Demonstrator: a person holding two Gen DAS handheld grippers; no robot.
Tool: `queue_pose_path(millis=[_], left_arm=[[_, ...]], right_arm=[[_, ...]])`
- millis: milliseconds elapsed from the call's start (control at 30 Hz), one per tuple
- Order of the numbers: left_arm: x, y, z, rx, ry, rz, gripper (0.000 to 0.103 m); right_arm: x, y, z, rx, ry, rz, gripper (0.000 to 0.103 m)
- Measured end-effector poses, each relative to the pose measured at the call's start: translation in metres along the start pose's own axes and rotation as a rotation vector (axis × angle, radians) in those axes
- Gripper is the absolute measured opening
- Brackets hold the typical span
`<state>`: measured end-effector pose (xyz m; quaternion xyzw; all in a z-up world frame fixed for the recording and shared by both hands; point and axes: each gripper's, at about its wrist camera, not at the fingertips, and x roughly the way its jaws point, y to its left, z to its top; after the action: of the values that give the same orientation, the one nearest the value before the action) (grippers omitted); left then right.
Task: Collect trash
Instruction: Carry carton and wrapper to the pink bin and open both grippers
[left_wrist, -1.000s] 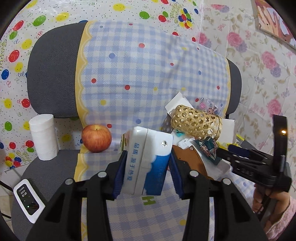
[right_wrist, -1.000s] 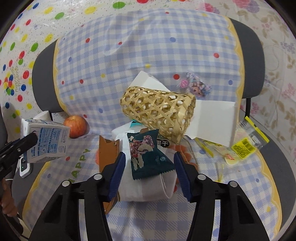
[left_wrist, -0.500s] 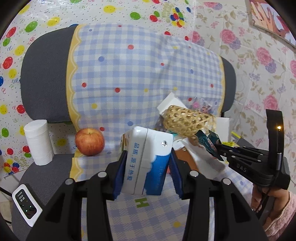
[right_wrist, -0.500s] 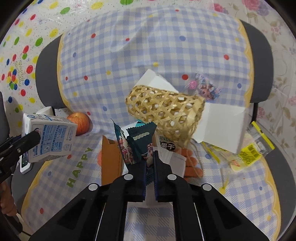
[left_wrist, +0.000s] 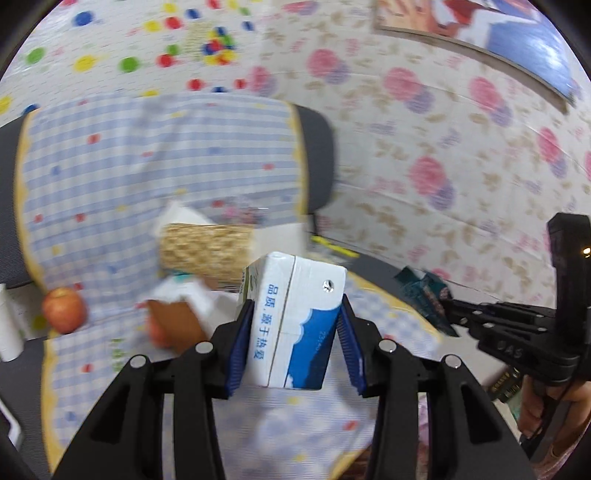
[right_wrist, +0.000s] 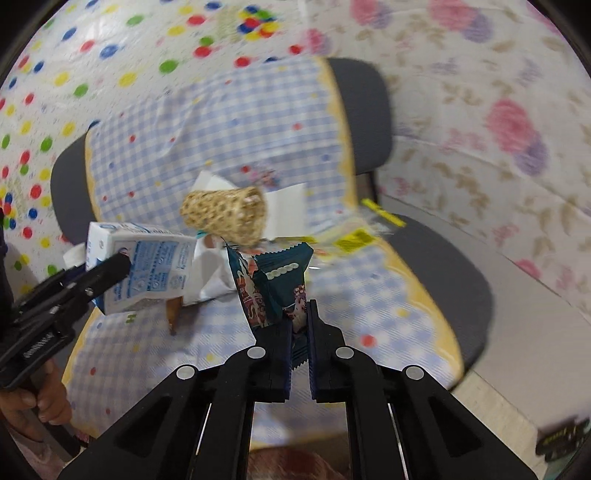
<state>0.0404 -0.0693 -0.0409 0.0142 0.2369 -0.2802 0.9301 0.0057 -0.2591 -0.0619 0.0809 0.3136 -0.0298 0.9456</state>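
My left gripper (left_wrist: 295, 314) is shut on a white and blue milk carton (left_wrist: 291, 325), held upright above the chair seat; the carton (right_wrist: 140, 266) also shows at the left of the right wrist view. My right gripper (right_wrist: 297, 314) is shut on a dark teal snack wrapper (right_wrist: 273, 284), lifted clear of the seat; the wrapper (left_wrist: 424, 291) appears at the right of the left wrist view. On the seat behind them lie a woven bamboo basket (right_wrist: 225, 214) on its side, white paper (right_wrist: 284, 214) and a yellow packet (right_wrist: 369, 229).
The chair (right_wrist: 443, 280) carries a blue checked cloth (right_wrist: 229, 133). A red apple (left_wrist: 62, 310) and a white roll (left_wrist: 7, 332) sit at its left edge. An orange-brown card piece (left_wrist: 173, 321) lies by the basket. Patterned wall coverings stand behind and to the right.
The right gripper closed on the teal wrapper and lifted it off the pile. Both grippers then swung to the right and back from the chair, each keeping its load.
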Motion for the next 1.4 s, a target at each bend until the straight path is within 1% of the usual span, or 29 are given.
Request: queue_pose_path(millis=[133,267,333,367,467,600,667,733,900,933,967,1000,1067,1200,1267,1300,1400], left_arm=[[0.002,-0.038,-0.006,0.049,-0.001,-0.08,0.042],[0.007,-0.078,-0.017,0.088,0.008,-0.174,0.042],[0.01,-0.093,-0.023,0.1,0.017,-0.211,0.042],[0.012,-0.104,-0.029,0.105,0.028,-0.242,0.042],[0.017,-0.129,-0.045,0.122,0.059,-0.318,0.042],[0.026,-0.159,-0.065,0.146,0.103,-0.404,0.042],[0.03,-0.174,-0.076,0.162,0.131,-0.446,0.042],[0.033,-0.187,-0.083,0.178,0.149,-0.47,0.042],[0.041,-0.213,-0.098,0.22,0.191,-0.496,0.043],[0.043,-0.216,-0.099,0.227,0.198,-0.498,0.043],[0.045,-0.219,-0.101,0.237,0.208,-0.502,0.043],[0.049,-0.224,-0.104,0.252,0.223,-0.501,0.043],[0.054,-0.228,-0.107,0.266,0.239,-0.502,0.043],[0.068,-0.23,-0.109,0.262,0.275,-0.498,0.045],[0.071,-0.228,-0.109,0.252,0.283,-0.498,0.067],[0.072,-0.229,-0.108,0.248,0.284,-0.5,0.074],[0.073,-0.224,-0.107,0.226,0.29,-0.504,0.075]], right_arm=[[-0.045,-0.039,-0.02,0.073,-0.053,-0.097,0.009],[-0.076,-0.069,-0.043,0.127,-0.063,-0.193,0.011],[-0.088,-0.084,-0.059,0.152,-0.05,-0.234,0.012],[-0.094,-0.092,-0.068,0.169,-0.037,-0.256,0.012],[-0.101,-0.108,-0.091,0.212,-0.001,-0.293,0.012],[-0.109,-0.125,-0.119,0.256,0.043,-0.327,0.012],[-0.111,-0.132,-0.131,0.276,0.065,-0.329,0.012],[-0.11,-0.137,-0.141,0.296,0.092,-0.337,0.012],[-0.105,-0.15,-0.159,0.338,0.131,-0.336,0.013],[-0.104,-0.151,-0.161,0.342,0.136,-0.336,0.017],[-0.102,-0.153,-0.162,0.343,0.146,-0.339,0.023],[-0.101,-0.155,-0.163,0.343,0.148,-0.344,0.025],[-0.1,-0.158,-0.165,0.348,0.148,-0.35,0.036],[-0.097,-0.164,-0.166,0.359,0.151,-0.354,0.039],[-0.099,-0.166,-0.165,0.362,0.145,-0.359,0.04],[-0.099,-0.166,-0.165,0.362,0.141,-0.361,0.04],[-0.102,-0.164,-0.161,0.354,0.122,-0.366,0.04]])
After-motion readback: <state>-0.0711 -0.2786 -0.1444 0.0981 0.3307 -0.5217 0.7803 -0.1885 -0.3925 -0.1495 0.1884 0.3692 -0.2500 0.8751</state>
